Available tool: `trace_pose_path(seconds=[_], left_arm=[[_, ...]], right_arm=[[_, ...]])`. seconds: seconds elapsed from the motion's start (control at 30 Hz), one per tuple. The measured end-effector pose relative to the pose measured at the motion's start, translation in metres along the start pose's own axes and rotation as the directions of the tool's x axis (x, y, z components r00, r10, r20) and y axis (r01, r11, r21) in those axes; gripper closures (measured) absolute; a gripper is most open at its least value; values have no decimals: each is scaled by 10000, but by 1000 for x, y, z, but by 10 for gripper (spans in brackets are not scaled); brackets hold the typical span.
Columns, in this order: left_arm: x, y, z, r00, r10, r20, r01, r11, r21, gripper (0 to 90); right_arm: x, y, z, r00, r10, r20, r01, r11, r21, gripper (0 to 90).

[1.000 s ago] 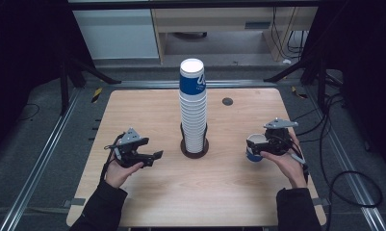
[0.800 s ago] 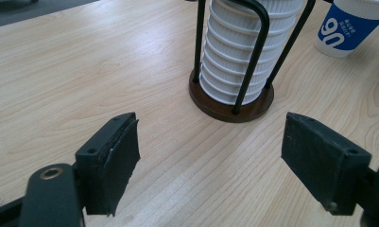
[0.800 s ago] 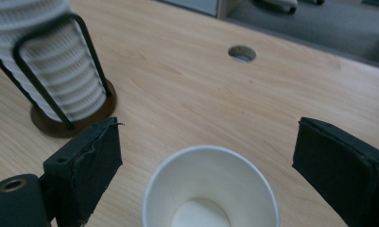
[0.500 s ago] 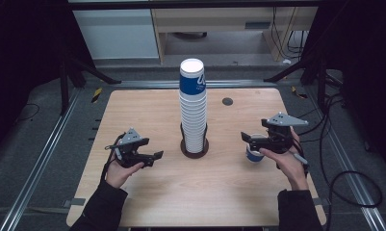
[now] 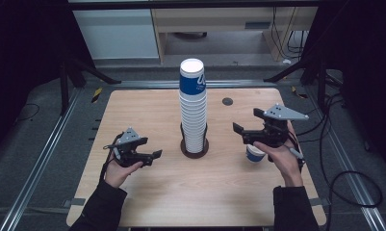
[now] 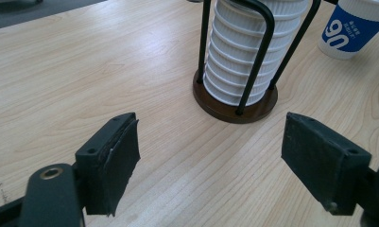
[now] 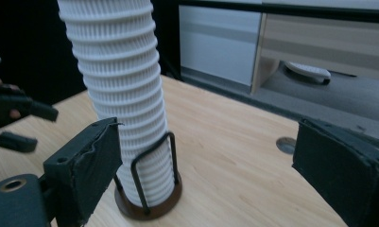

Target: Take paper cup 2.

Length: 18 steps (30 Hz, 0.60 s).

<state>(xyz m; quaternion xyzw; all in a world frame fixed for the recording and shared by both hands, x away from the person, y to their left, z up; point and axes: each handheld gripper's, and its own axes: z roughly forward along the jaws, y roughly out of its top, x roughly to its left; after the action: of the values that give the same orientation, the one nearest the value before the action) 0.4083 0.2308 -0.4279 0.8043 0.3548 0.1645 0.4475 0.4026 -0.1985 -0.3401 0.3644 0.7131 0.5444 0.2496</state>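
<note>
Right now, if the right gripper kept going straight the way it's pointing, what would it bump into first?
Probably the tall stack of cups in its wire holder. The right gripper has its jaws wide open, and the stack stands just left of their centre line, so it might only clip it. Depth is hard to judge.

This is looking like a lab or test room. A small wooden desk is sitting between metal rails on a grey floor, black stand legs are standing around it, and cables are lying about.
</note>
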Motion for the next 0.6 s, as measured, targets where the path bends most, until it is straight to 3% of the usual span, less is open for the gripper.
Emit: trace_pose_path(seconds=[0.2, 0.6], left_arm=[[0, -1, 1, 10000, -34, -64, 34, 10000, 24, 191], [1, -1, 1, 10000, -67, -73, 68, 10000, 23, 190]], right_arm=[[4, 17, 5, 9998, 112, -172, -121, 9985, -537, 82], [21, 61, 22, 9977, -220, -646, 144, 9932, -1158, 77]])
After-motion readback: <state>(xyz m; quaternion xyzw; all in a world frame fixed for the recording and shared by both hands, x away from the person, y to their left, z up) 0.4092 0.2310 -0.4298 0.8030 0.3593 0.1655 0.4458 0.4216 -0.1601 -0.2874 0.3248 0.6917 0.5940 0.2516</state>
